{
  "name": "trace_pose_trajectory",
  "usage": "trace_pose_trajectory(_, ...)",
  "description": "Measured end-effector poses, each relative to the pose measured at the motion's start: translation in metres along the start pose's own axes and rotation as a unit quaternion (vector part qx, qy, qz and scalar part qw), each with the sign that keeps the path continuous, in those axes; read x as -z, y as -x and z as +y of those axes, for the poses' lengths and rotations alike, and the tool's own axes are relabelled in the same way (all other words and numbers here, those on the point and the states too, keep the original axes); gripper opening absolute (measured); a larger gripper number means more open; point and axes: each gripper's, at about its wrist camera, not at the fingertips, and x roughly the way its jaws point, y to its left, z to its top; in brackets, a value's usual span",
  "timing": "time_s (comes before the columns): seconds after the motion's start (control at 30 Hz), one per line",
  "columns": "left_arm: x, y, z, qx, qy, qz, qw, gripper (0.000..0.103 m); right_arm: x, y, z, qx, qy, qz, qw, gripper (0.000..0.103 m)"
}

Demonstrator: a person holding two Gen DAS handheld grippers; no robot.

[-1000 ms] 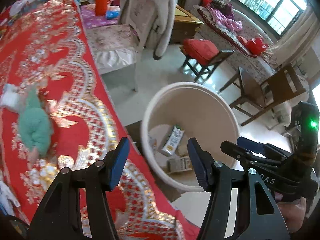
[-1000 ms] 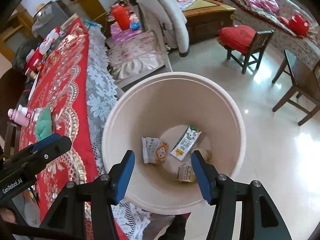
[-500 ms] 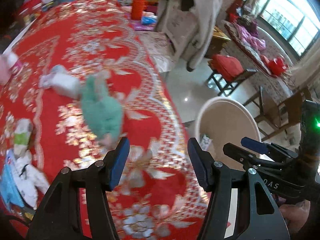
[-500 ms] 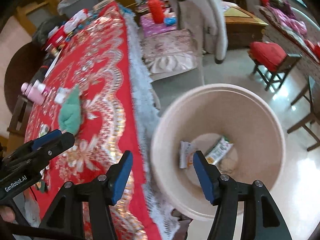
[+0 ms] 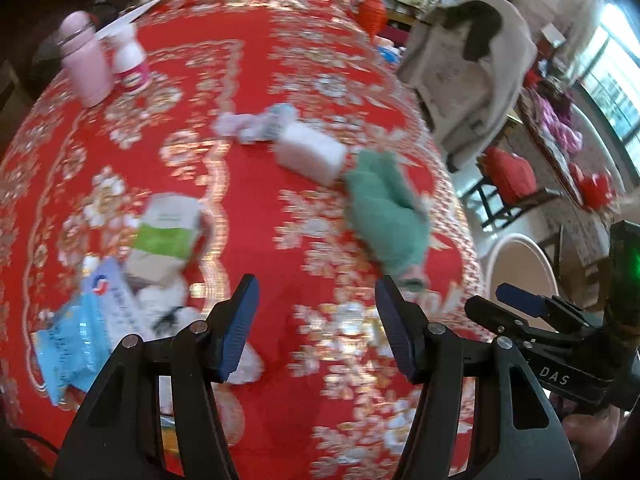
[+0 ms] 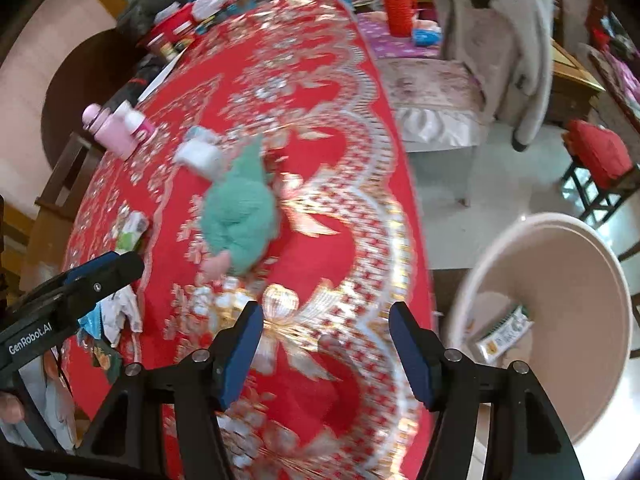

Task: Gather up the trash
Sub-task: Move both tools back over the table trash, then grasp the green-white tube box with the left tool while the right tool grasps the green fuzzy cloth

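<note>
Tablecloth (image 5: 248, 92): red w/ gold floral pattern, fills most of both views; frames motion-blurred.

L gripper (image 5: 316, 328): lower centre of left wrist view, jaws apart, nothing between them, only cloth below.

R gripper (image 6: 326, 350): lower centre of right wrist view, jaws opening, nothing between them; over the cloth near its scalloped edge.

Trash on the cloth, left wrist view:
- green-and-white carton (image 5: 168, 236), left of centre, lying flat.
- blue-and-white wrappers (image 5: 80, 328), lower left, just below carton.
- crumpled white tissue (image 5: 248, 126), upper centre.
- white block-shaped pack (image 5: 310, 156), touching tissue's right side.

Other items:
- teal plush toy (image 5: 386, 216), right of centre, just beside white pack.
- pink flask (image 5: 86, 62), upper left, upright; small white-and-pink bottle (image 5: 130, 60) beside it.

Trash bin (image 6: 600, 264): beige, round, on the floor at right of right wrist view, off the table edge. Holds a snack packet (image 6: 504, 332); other contents too blurred to tell.
</note>
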Motion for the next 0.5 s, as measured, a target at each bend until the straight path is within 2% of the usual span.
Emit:
trace_pose_trajectory(0.2, -0.002, 0.006, 0.044, -0.012, 0.029, 0.0, 0.9995, 0.059, -0.014, -0.014, 0.032, -0.009, 0.02, 0.005, 1.0, 0.064)
trace_pose_trajectory(0.33, -0.006, 0.005, 0.072, -0.004, 0.053, 0.006, 0.9986, 0.059, -0.027, -0.019, 0.048, -0.01, 0.025, -0.002, 1.0, 0.073)
trace_pose_trajectory(0.5, -0.015, -0.007, 0.097, 0.003, 0.073, 0.017, 0.9972, 0.059, -0.041, -0.028, 0.061, -0.004, 0.031, 0.0, 1.0, 0.074)
